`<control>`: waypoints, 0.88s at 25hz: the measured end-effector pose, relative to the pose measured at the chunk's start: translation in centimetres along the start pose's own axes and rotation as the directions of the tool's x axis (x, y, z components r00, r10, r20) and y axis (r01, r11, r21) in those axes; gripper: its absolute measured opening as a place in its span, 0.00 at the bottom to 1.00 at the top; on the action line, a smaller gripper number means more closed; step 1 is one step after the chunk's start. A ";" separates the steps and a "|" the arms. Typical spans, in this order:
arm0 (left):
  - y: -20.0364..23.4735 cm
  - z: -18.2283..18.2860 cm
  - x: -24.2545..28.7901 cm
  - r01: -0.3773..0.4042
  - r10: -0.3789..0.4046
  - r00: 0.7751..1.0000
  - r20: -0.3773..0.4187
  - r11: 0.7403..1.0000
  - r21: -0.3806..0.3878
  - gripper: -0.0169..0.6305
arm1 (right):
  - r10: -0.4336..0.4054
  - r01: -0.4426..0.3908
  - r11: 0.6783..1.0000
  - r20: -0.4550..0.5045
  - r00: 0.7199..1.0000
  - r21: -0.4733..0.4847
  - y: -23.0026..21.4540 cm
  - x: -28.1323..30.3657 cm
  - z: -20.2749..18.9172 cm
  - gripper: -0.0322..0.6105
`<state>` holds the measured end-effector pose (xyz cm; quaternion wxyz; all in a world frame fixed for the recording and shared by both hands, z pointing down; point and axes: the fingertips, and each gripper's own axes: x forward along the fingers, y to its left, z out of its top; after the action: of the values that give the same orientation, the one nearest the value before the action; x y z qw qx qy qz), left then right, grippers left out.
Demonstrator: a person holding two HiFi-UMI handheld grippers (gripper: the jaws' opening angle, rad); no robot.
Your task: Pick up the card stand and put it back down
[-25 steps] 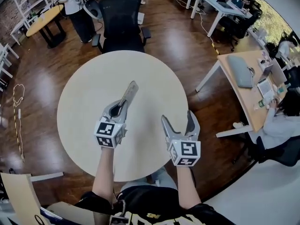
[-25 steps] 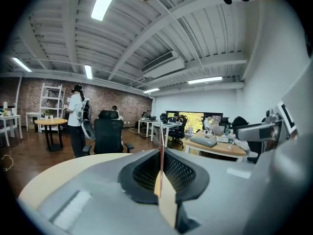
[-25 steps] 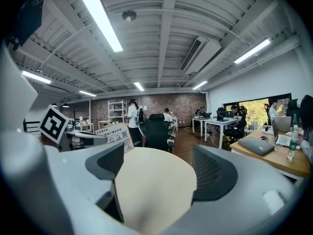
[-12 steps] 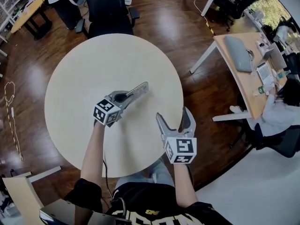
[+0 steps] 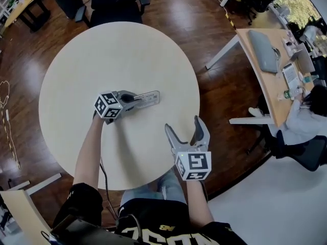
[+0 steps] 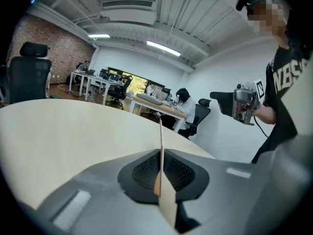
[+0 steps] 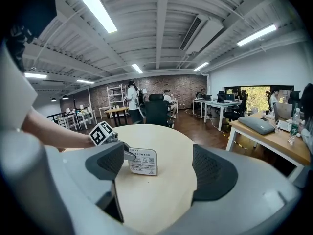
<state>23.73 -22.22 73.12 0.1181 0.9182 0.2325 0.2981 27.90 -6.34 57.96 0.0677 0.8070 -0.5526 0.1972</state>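
The card stand point(image 5: 150, 97) is a small clear upright holder with a printed white card, over the middle of the round beige table point(image 5: 76, 55). My left gripper point(image 5: 137, 98) is shut on its left end, jaws pointing right. In the left gripper view the card stand point(image 6: 160, 151) shows edge-on, pinched between the dark pads point(image 6: 183, 173). From the right gripper view the card stand point(image 7: 143, 161) faces me, its lower edge at or just above the tabletop. My right gripper point(image 5: 185, 131) hangs open and empty over the table's near right edge.
A black office chair point(image 5: 113, 1) stands behind the table's far edge. To the right a wooden desk point(image 5: 255, 68) carries a grey sleeve and papers, with a seated person point(image 5: 306, 119) beside it. Dark wood floor point(image 5: 214, 101) surrounds the table.
My left gripper has swung clockwise with the card stand, from pointing away from me to pointing right, and moved left. The right gripper has kept its place and stayed open.
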 end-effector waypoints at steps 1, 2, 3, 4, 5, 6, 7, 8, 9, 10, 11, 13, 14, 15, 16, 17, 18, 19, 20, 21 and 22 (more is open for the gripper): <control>0.4 -0.2 0.0 -0.015 0.015 1.000 -0.010 1.000 0.010 0.06 | -0.001 0.001 1.000 -0.006 1.000 0.001 -0.1 0.1 -0.4 0.74; 1.0 -0.3 0.0 -0.042 0.043 0.999 -0.022 0.999 0.018 0.07 | -0.003 0.003 1.000 -0.013 1.000 0.002 -0.1 0.1 -0.7 0.74; 1.7 -0.3 -0.2 -0.080 0.081 0.996 -0.034 0.997 0.023 0.09 | -0.005 0.006 1.000 -0.018 1.000 0.002 -0.1 0.2 -0.9 0.74; 2.5 -0.3 -0.4 -0.121 0.122 0.992 -0.043 0.992 0.024 0.18 | -0.008 0.008 1.000 -0.022 1.000 0.001 -0.1 0.2 -1.0 0.74; 3.0 -0.2 -0.5 -0.159 0.159 0.986 -0.047 0.987 0.021 0.27 | -0.008 0.008 1.000 -0.025 1.000 0.001 0.0 0.2 -1.1 0.74; 3.3 -0.1 -0.8 -0.190 0.190 0.981 -0.047 0.982 0.015 0.32 | -0.007 0.007 1.000 -0.025 1.000 0.001 0.1 0.2 -1.0 0.74; 3.4 0.0 -1.2 -0.218 0.218 0.975 -0.041 0.976 0.004 0.32 | -0.004 0.004 1.000 -0.023 1.000 -0.001 0.4 0.2 -0.8 0.74; 3.2 0.2 -1.8 -0.248 0.248 0.968 -0.027 0.969 -0.011 0.36 | 0.000 0.000 1.000 -0.019 1.000 -0.004 0.7 0.1 -0.5 0.74; 2.9 0.5 -2.6 -0.284 0.284 0.959 -0.005 0.958 -0.027 0.40 | 0.004 -0.004 1.000 -0.013 1.000 -0.009 1.0 0.0 -0.1 0.74; 2.4 0.9 -3.6 -0.325 0.326 0.945 0.022 0.945 -0.042 0.40 | 0.007 -0.007 1.000 -0.006 1.000 -0.012 1.3 0.0 0.4 0.74; 1.7 1.4 -4.8 -0.366 0.369 0.928 0.052 0.929 -0.055 0.41 | 0.010 -0.010 1.000 0.004 1.000 -0.014 1.6 -0.1 1.0 0.74; -0.4 3.0 -7.3 -0.437 0.443 0.889 0.118 0.897 -0.074 0.44 | 0.018 -0.017 1.000 0.031 0.999 -0.015 2.5 -0.3 2.5 0.74; -1.7 3.8 -8.6 -0.466 0.473 0.868 0.150 0.881 -0.079 0.45 | 0.025 -0.024 0.999 0.047 0.999 -0.021 3.0 -0.4 3.3 0.74; -3.0 4.6 -9.8 -0.495 0.501 0.847 0.179 0.865 -0.080 0.45 | 0.033 -0.031 0.999 0.064 0.997 -0.031 3.5 -0.6 4.2 0.74; -4.2 5.4 -11.0 -0.524 0.529 0.823 0.208 0.848 -0.080 0.46 | 0.042 -0.039 0.998 0.081 0.996 -0.045 4.0 -0.8 5.2 0.74; -5.5 6.3 -12.5 -0.556 0.558 0.794 0.241 0.827 -0.083 0.47 | 0.053 -0.047 0.997 0.100 0.994 -0.059 4.5 -1.0 6.2 0.74; -6.7 7.3 -14.2 -0.587 0.587 0.760 0.277 0.804 -0.094 0.47 | 0.067 -0.058 0.996 0.120 0.991 -0.073 5.3 -1.1 7.2 0.74; -7.9 8.1 -16.0 -0.614 0.615 0.723 0.314 0.781 -0.114 0.47 | 0.084 -0.072 0.994 0.140 0.987 -0.087 6.2 -1.3 8.3 0.74; -9.1 8.8 -18.0 -0.636 0.639 0.686 0.348 0.759 -0.140 0.47 | 0.105 -0.090 0.991 0.160 0.981 -0.100 7.2 -1.4 9.4 0.74; -10.3 9.3 -20.0 -0.653 0.660 0.650 0.376 0.738 -0.167 0.47 | 0.128 -0.109 0.987 0.178 0.976 -0.115 8.3 -1.5 10.3 0.74; -11.5 9.6 -22.0 -0.669 0.680 0.612 0.403 0.718 -0.195 0.47 | 0.153 -0.130 0.983 0.193 0.969 -0.129 9.5 -1.6 11.1 0.74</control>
<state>9.73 -23.95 50.60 0.0593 0.9786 -0.1671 0.1043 21.34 -12.16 46.18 0.0436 0.7760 -0.6232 0.0865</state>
